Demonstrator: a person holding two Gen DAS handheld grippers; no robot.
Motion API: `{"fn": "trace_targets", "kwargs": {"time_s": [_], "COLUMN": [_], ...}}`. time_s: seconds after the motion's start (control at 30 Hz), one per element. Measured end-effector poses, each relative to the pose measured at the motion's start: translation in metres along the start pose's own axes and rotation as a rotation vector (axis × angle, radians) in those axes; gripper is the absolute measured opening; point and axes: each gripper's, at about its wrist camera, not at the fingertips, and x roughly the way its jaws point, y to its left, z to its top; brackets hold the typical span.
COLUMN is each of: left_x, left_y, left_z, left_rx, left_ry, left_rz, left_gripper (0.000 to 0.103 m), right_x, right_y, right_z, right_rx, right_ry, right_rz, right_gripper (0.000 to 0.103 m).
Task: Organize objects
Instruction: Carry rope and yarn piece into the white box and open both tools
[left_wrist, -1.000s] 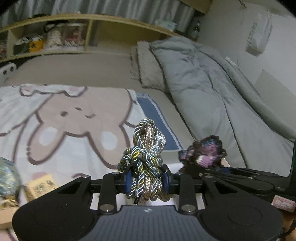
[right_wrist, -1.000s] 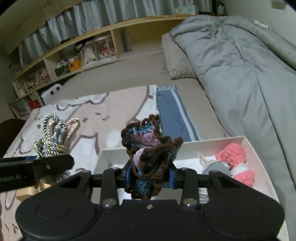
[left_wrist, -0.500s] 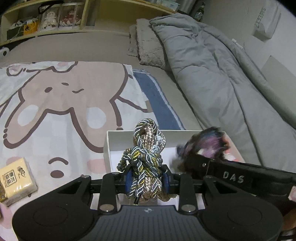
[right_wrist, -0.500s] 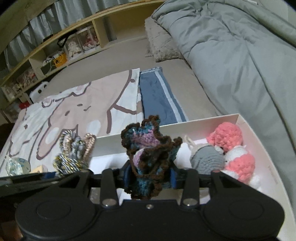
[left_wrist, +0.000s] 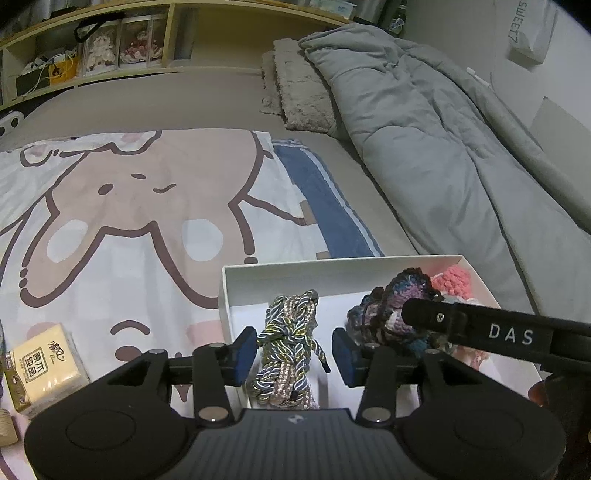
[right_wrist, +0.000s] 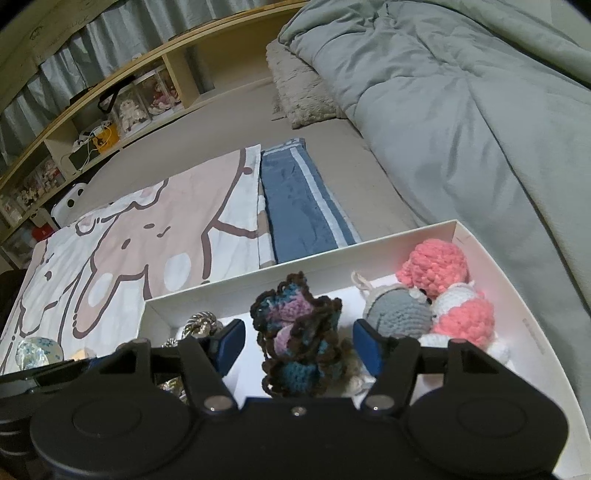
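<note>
A white box (left_wrist: 280, 271) (right_wrist: 229, 291) lies on the bed. My left gripper (left_wrist: 293, 356) is open, its pads spread beside a knotted blue-gold rope bundle (left_wrist: 288, 350) that rests in the box's left end. My right gripper (right_wrist: 298, 341) is open around a brown, blue and purple crochet piece (right_wrist: 299, 336) standing in the box; the piece also shows in the left wrist view (left_wrist: 391, 310). Pink and white crochet toys (right_wrist: 454, 291) and a grey one (right_wrist: 397, 314) lie in the box's right end.
A tissue pack (left_wrist: 42, 363) lies on the cartoon blanket (left_wrist: 129, 206) left of the box. A blue towel (right_wrist: 299, 206) lies beyond the box. A grey duvet (right_wrist: 461, 110) fills the right side. Shelves (left_wrist: 92, 51) run along the back. A shiny ball (right_wrist: 37, 352) sits at left.
Both grippers moved down over the box and opened. The rope bundle and the crochet piece, held before, now rest inside the box between the spread pads.
</note>
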Motion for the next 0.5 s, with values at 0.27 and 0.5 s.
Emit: {"fn": "trace_targets", "kwargs": {"time_s": [0.27, 0.5], "left_x": [-0.012, -0.038], "left_y": [0.002, 0.005], "left_z": [0.002, 0.001], "left_rx": [-0.002, 0.011], "left_ry": [0.005, -0.010], "left_rz": [0.011, 0.025], "left_gripper": [0.046, 0.046], "right_x": [-0.011, -0.037], "right_y": [0.002, 0.004], "right_z": [0.000, -0.001], "right_rx": [0.004, 0.023], "right_ry": [-0.015, -0.045], "right_rz": [-0.002, 0.001], "right_gripper": [0.065, 0.066]}}
